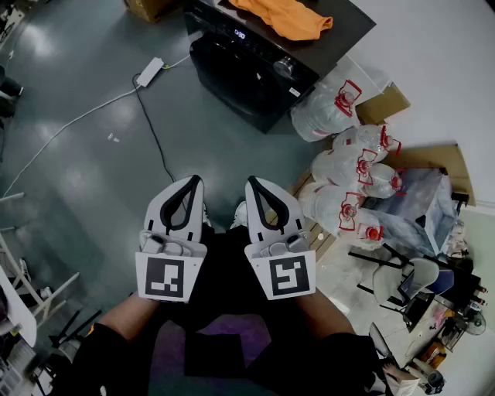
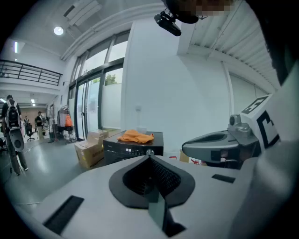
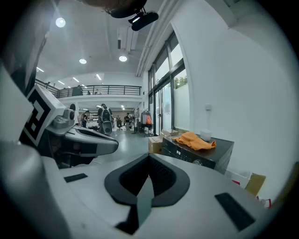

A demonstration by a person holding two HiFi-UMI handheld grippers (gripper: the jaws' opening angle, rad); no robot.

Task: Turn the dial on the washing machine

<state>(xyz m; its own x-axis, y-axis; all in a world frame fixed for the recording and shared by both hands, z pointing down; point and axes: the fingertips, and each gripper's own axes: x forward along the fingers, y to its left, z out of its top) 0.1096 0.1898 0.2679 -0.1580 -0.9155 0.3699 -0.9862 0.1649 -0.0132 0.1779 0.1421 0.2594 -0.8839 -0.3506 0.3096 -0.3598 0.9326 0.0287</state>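
The black washing machine [image 1: 255, 73] stands well ahead of me, with an orange cloth [image 1: 285, 15] lying on its top. Its round dial [image 1: 284, 68] sits on the front panel, right of the lit display [image 1: 240, 34]. My left gripper [image 1: 194, 180] and right gripper [image 1: 251, 183] are held side by side above the floor, far short of the machine, both shut and empty. In the left gripper view the machine [image 2: 122, 147] and dial [image 2: 149, 152] show just beyond the shut tips [image 2: 149, 158]. From the right gripper view, the dial [image 3: 198, 162] lies right of the tips [image 3: 149, 156].
A white power strip [image 1: 151, 71] and its cable lie on the grey floor to the machine's left. White plastic bags [image 1: 348, 100] and cardboard are piled to the right. Cardboard boxes [image 2: 91, 150] stand beside the machine. People stand far off in the hall [image 3: 105, 119].
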